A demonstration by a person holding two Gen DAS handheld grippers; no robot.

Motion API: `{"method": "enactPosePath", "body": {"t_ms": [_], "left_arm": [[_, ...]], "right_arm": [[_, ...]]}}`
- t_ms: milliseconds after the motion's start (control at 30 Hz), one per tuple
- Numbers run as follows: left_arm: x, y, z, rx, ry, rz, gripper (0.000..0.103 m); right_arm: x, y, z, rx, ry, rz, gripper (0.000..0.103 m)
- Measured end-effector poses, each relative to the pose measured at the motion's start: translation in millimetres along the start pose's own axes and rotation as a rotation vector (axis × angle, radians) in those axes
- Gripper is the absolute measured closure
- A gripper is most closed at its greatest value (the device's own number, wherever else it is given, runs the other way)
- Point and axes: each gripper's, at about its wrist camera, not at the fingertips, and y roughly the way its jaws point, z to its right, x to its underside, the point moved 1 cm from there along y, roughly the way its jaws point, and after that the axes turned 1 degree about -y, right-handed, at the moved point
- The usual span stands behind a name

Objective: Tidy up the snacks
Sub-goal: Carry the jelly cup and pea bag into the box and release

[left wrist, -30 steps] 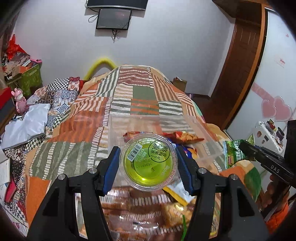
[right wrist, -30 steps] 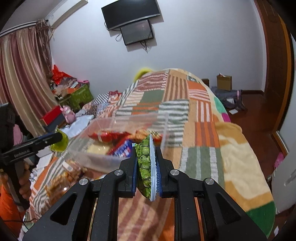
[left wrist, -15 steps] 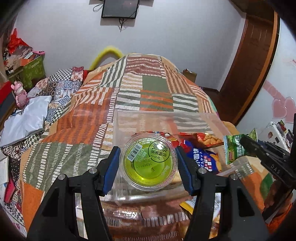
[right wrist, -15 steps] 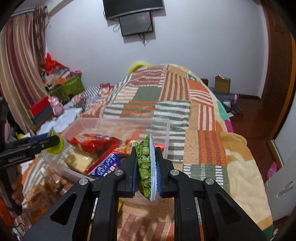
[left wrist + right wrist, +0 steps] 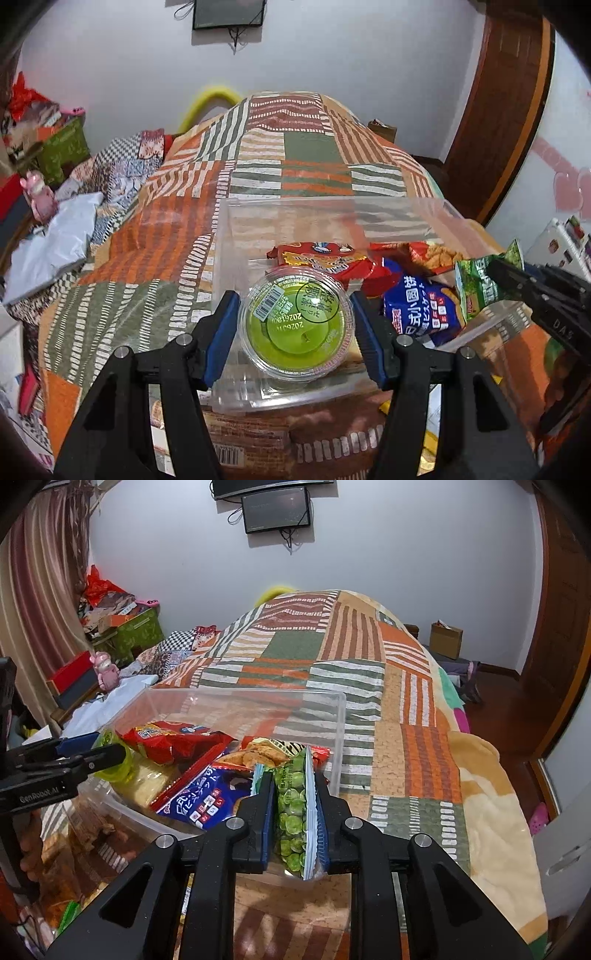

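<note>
Left gripper point(image 5: 295, 325): clamped on a clear cup point(image 5: 295, 326) of green jelly, lid toward the camera, held over the near-left part of the bin point(image 5: 221, 236).

Right gripper point(image 5: 294, 812): pea bag point(image 5: 293, 808) between the pads, held edge-on; jaws just starting to open. It sits at the bin's near-right corner, so release looks imminent.

Progress, judged: well along but not finished. Already in the bin: red bag point(image 5: 325, 258), blue biscuit bag point(image 5: 421, 310), a crisp pack point(image 5: 436, 254), a pale yellow pack point(image 5: 147, 782). 2 items are mid-delivery, 1 per gripper. More wrapped snacks point(image 5: 240, 424) lie outside, in front of the bin, still to be moved; their count cannot be told.

Surface: bin rests on a bed under a patchwork blanket point(image 5: 295, 155) in orange, green and white stripes.

Room: white wall with a screen point(image 5: 277, 511), curtain point(image 5: 33, 609) and a green box point(image 5: 136, 631) at left, wooden door point(image 5: 506, 110) at right.
</note>
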Motion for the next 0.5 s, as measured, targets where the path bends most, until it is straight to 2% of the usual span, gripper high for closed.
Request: {"method": "enactPosePath", "body": {"t_ms": [100, 167, 200, 267, 300, 333, 400, 500], "left_arm": [[2.3, -2.8, 1.3, 0.006, -0.004, -0.008, 0.043], [3.2, -5.7, -0.4, 0.006, -0.014, -0.013, 0.043], [3.4, -6.6, -1.1, 0.011, -0.020, -0.016, 0.042], [4.4, -11.7, -4.2, 0.031, -0.043, -0.020, 0.041], [4.5, -14.8, -4.5, 0.036, -0.049, -0.016, 0.040], [4.8, -18.8, -5.0, 0.043, -0.054, -0.012, 0.038], [5.7, -29.0, -4.7, 0.049, -0.055, 0.003, 0.030], [8.1, -44.5, -3.8, 0.028, -0.047, 0.031, 0.025]], "right_arm": [[1.9, -1.7, -1.8, 0.008, -0.011, -0.006, 0.083], [2.7, -3.8, -4.2, 0.004, -0.020, -0.015, 0.079], [2.9, -5.3, -5.6, -0.002, -0.024, -0.018, 0.074], [4.1, -10.5, -9.1, -0.001, -0.032, -0.010, 0.061], [4.6, -12.9, -10.7, 0.022, -0.037, -0.002, 0.043], [6.0, -16.9, -12.8, 0.050, -0.044, 0.016, 0.031], [7.5, -27.4, -16.7, 0.090, -0.070, 0.059, 0.027], [8.4, -36.5, -18.4, 0.075, -0.070, 0.054, 0.027]]}}
